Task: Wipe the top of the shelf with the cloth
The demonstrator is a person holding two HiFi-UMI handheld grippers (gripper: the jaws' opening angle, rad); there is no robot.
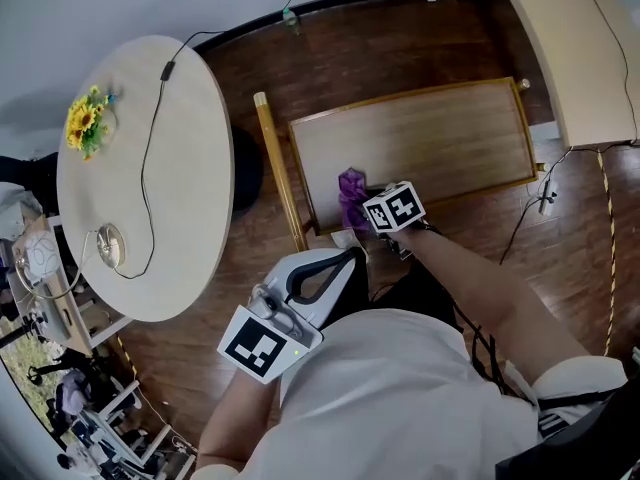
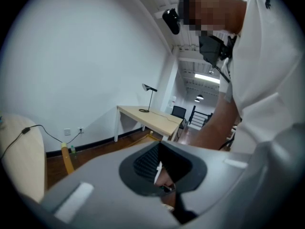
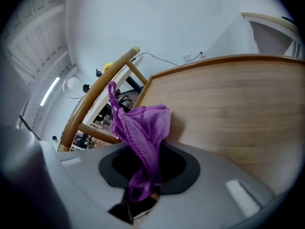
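The shelf's pale wooden top (image 1: 430, 138) lies ahead of me in the head view, framed by a raised rim. A purple cloth (image 1: 351, 194) rests on its near-left corner, and my right gripper (image 1: 364, 214) is shut on it. In the right gripper view the cloth (image 3: 143, 125) rises bunched out of the jaws and leans on the shelf top (image 3: 233, 104). My left gripper (image 1: 352, 256) hangs close to my body, off the shelf; it looks shut with nothing in it (image 2: 159, 170) and points up past my arm.
A round white table (image 1: 140, 178) with yellow flowers (image 1: 87, 121) and a cable stands to the left. A wooden rail (image 1: 278, 168) runs along the shelf's left side. A pale desk (image 1: 580, 48) is at the far right, with cables on the floor (image 1: 545, 198).
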